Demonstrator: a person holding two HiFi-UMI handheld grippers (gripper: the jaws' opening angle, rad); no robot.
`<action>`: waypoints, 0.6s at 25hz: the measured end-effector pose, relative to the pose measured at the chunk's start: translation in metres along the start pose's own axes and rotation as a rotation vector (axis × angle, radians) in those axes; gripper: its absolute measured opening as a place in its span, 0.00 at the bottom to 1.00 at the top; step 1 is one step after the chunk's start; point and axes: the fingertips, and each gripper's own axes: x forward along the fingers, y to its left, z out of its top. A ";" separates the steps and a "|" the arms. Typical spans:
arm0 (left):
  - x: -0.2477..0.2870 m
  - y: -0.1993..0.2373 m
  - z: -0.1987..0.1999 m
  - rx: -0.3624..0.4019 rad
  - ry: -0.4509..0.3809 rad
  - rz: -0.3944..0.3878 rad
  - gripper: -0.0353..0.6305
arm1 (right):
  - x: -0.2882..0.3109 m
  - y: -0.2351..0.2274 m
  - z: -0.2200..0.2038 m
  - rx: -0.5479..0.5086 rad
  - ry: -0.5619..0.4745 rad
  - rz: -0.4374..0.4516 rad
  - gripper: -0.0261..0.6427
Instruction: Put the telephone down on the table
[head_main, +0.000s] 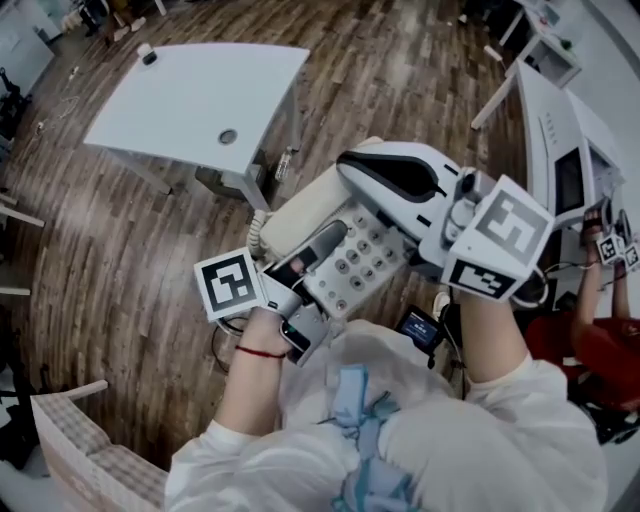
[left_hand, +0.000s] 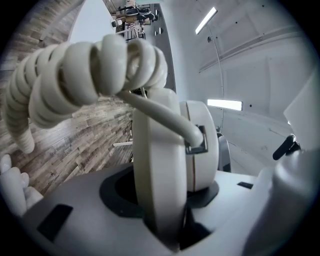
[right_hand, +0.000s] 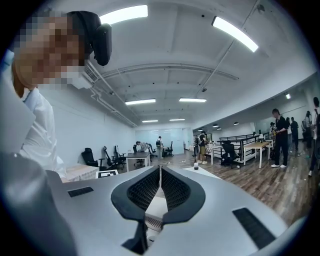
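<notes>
Head view, table: white table (head_main: 190, 100) at upper left, standing on a wood floor. Its top shows only a round cable hole (head_main: 228, 136) and a small dark-topped item (head_main: 148, 52) at the far corner, too small to identify.
Left hand-held gripper: the left hand-held gripper (head_main: 292, 280) is clenched on the near-left edge of the telephone. In the left gripper view (left_hand: 172, 200) the cream casing stands on edge between both jaws and is pressed by them.
Telephone: cream desk telephone (head_main: 345, 250) with its keypad facing up. It is carried in the air in front of the person's chest, over the floor and well apart from the table.
Cord: coiled cord (left_hand: 85, 80) plugged into the casing and looping up and to the left.
Right hand-held gripper: the right hand-held gripper (head_main: 365, 170) lies above the handset end of the telephone. In the right gripper view (right_hand: 159, 185) the jaws are closed together with nothing between them.
Progress: judged early. The telephone is lifted and secured, but the carry to the table, the lowering and the release are all left to do.
Containers: none made out in any view.
</notes>
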 end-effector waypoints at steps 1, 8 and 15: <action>0.000 0.000 0.000 0.002 -0.002 0.002 0.33 | 0.001 0.000 0.000 0.003 0.001 0.006 0.09; -0.001 0.002 0.003 0.009 -0.038 0.014 0.33 | 0.006 0.001 0.003 -0.002 -0.012 0.048 0.09; -0.044 0.005 0.050 0.017 -0.069 0.026 0.33 | 0.064 0.015 0.008 0.010 -0.025 0.080 0.09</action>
